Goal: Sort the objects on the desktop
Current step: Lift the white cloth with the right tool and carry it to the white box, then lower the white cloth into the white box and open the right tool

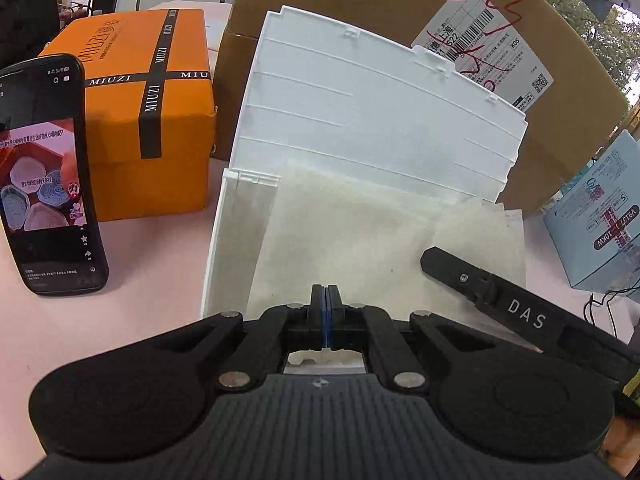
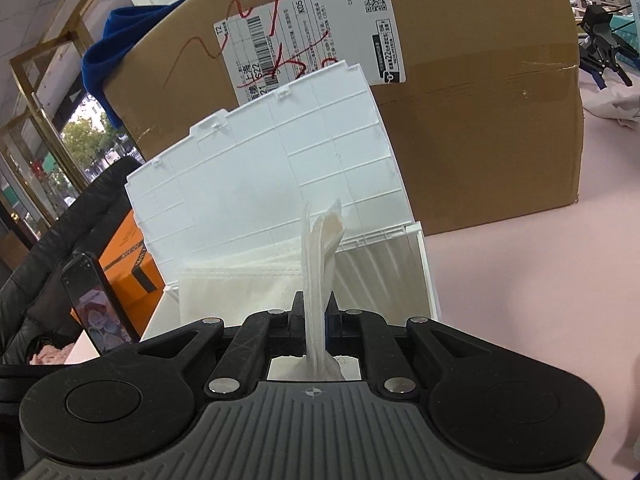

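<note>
The right gripper point(image 2: 316, 312) pinched a thin white tissue sheet point(image 2: 320, 248) over the open white plastic box point(image 2: 248, 168), the left gripper point(image 1: 326, 308) sat closed and empty; a sharp pull risked tearing the sheet.

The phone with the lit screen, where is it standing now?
In the left wrist view the phone stands upright at the far left, against the orange box, left of the white plastic box.

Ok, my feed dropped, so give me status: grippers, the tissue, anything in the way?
Left gripper shut, empty. Right gripper shut on tissue, over open white box. Nothing blocking.
</note>
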### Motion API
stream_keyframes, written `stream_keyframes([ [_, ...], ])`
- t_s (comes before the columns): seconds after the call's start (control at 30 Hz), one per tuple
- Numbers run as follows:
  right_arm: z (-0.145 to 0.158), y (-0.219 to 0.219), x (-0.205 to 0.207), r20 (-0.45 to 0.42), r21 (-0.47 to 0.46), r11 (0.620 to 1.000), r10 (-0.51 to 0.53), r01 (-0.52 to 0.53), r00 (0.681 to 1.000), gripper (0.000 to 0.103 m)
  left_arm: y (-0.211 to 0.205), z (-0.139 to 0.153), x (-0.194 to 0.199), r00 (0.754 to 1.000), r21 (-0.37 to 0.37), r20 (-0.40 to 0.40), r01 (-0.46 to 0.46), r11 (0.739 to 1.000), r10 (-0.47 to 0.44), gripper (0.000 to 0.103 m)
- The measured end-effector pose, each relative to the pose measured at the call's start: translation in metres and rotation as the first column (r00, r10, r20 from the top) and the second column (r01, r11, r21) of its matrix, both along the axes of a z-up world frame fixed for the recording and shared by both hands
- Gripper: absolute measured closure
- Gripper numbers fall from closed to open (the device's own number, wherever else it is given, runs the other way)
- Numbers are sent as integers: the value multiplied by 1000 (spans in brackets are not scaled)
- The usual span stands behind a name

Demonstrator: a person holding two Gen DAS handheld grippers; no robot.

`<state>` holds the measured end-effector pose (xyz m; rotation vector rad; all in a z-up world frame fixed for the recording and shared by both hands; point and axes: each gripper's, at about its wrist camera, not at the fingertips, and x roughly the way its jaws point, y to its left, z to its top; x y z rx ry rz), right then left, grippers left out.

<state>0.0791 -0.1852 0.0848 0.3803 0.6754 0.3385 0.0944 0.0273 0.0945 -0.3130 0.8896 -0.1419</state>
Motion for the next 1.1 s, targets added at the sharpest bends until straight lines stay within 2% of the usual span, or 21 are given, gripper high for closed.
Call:
stream_keyframes([
  [0.27,-1,14,11,16,-137,990,32,-29,999,96,9,7,0,999,0,25,-31,1000,31,103],
  [0.57,-7,24,16,24,-206,975,93,-86,995,96,15,15,0,997,2,56,-47,999,47,102],
  [0.67,-11,30,18,46,-241,963,135,-121,990,91,15,15,2,997,-3,59,-47,999,47,102],
  [0.7,-11,29,18,55,-243,961,148,-130,987,85,14,13,3,998,-8,54,-42,999,43,102],
  [0.8,-1,25,14,74,-208,959,212,-192,975,50,11,9,6,999,-27,37,-19,999,20,102],
  [0.87,10,17,9,106,-176,965,215,-194,971,40,11,8,6,999,-36,40,-11,999,12,102],
  [0.9,16,11,5,132,-174,969,199,-175,971,31,11,9,5,999,-39,51,-13,999,15,102],
  [1.0,32,-7,-2,188,-155,979,161,-132,969,29,13,12,2,996,-41,83,-25,999,28,102],
  [1.07,39,-14,-4,183,-139,977,184,-160,966,39,14,14,0,994,-34,104,-39,999,43,102],
  [1.1,41,-15,-6,175,-144,973,204,-180,963,55,15,16,-1,992,-31,114,-47,998,50,102],
])
